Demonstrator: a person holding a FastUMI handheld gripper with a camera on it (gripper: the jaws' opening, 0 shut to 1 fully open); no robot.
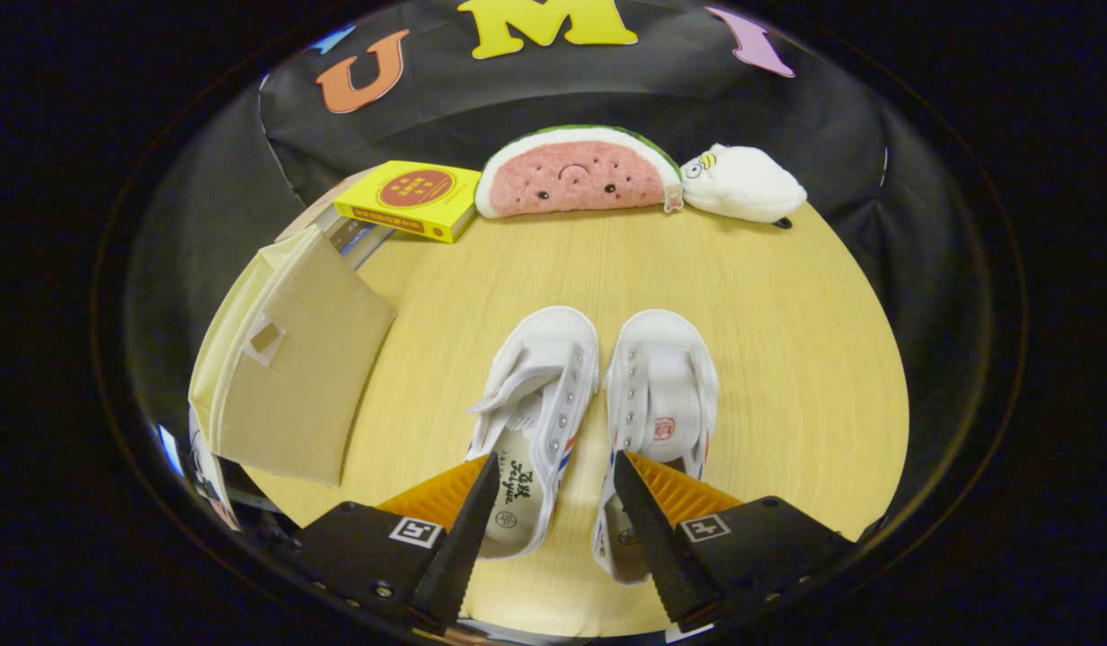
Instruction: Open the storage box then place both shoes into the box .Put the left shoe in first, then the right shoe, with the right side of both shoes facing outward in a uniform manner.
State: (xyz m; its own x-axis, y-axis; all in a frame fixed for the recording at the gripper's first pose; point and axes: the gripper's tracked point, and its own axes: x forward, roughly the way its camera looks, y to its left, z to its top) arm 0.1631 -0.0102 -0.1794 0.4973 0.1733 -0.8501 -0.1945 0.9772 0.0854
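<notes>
The gripper view looks steeply down and forward along its tongs (553,471), close above the table (787,359).

Script brand print on left shoe (527,431) insole, illegible.

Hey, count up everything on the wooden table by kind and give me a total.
White canvas shoes: 2, left one and right one, just ahead of the open gripper
Plush toys: 2, pink watermelon slice, white round one
Yellow book: 1
Beige fabric storage box: 1
Total: 6
</notes>
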